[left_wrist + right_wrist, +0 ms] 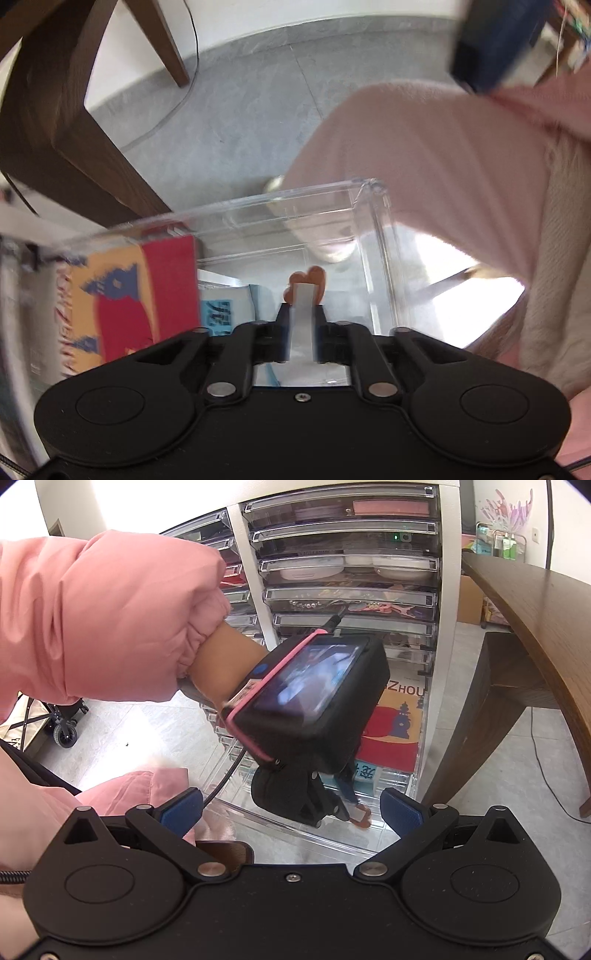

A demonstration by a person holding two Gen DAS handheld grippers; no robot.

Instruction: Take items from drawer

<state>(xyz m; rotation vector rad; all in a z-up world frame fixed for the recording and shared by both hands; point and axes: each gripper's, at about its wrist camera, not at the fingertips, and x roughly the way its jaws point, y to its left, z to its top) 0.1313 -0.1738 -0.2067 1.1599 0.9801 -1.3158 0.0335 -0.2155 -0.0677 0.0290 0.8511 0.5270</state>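
Left gripper reaching down into an open clear plastic drawer, both fingers pressed close on a small flat item. Item: orange-brown, rounded lobes at the top like a heart shape, with a pale white or grey strip on its face between the fingers. Somewhat blurred in the left wrist view, so finer detail not readable. In the right wrist view the same item visible low at the front of the drawer, orange-brown edge around a white middle, held at the tips of the left gripper.

Also inside the drawer: a flat printed card or box in orange, red and dark blue, standing just beside the gripper on its left, and a small light-blue label with dark characters next to it. Drawer walls transparent, floor and a pink trouser leg showing through.

Right gripper held back in front of the drawer unit, its 2 blue-padded fingers spread wide apart, nothing between them. Pink padded sleeve and bare wrist leading to the left gripper's black body with a small screen. Dark wooden table at the right of the unit.
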